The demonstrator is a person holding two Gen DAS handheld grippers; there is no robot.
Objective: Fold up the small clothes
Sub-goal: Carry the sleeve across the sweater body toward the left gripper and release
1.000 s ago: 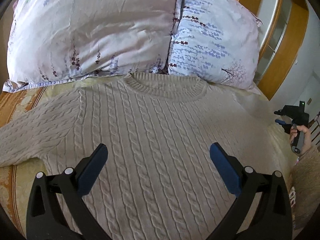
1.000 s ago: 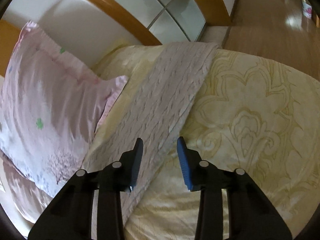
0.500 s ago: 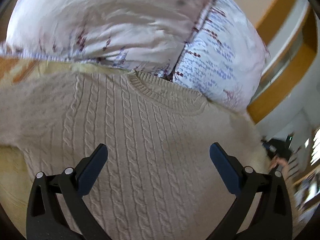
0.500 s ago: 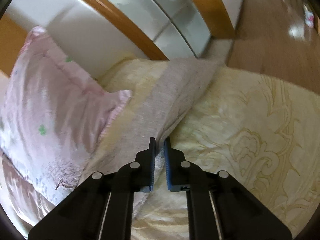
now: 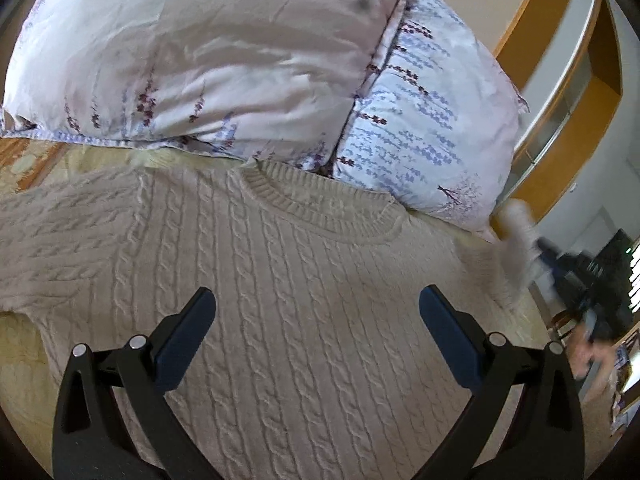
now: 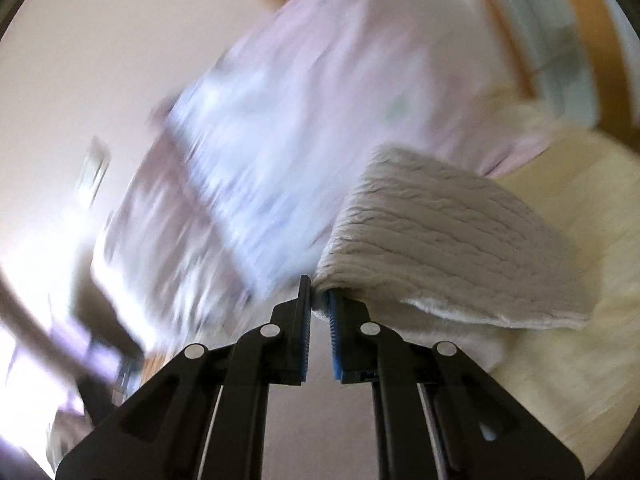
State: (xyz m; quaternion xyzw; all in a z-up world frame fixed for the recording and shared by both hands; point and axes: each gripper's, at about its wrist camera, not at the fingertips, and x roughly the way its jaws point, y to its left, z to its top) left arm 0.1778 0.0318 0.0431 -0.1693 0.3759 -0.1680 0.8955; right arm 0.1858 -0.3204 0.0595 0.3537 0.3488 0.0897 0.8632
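Observation:
A cream cable-knit sweater (image 5: 304,304) lies flat on the bed, collar toward the pillows. My left gripper (image 5: 316,304) hovers open over its chest, jaws wide apart and holding nothing. My right gripper (image 6: 319,300) is shut on the sweater's right sleeve (image 6: 440,248), which is lifted and folded over above the bedspread. The raised sleeve (image 5: 520,240) also shows blurred at the right edge of the left wrist view, with the right gripper beside it.
Two floral pillows (image 5: 224,56) (image 5: 432,120) lie behind the collar. A yellow patterned bedspread (image 6: 560,352) covers the bed. A wooden headboard frame (image 5: 560,92) stands at the far right. The right wrist view is heavily motion-blurred.
My right gripper closed on the right sleeve and lifted it, swinging toward the pillows. My left gripper stayed open and shifted slightly over the sweater's chest.

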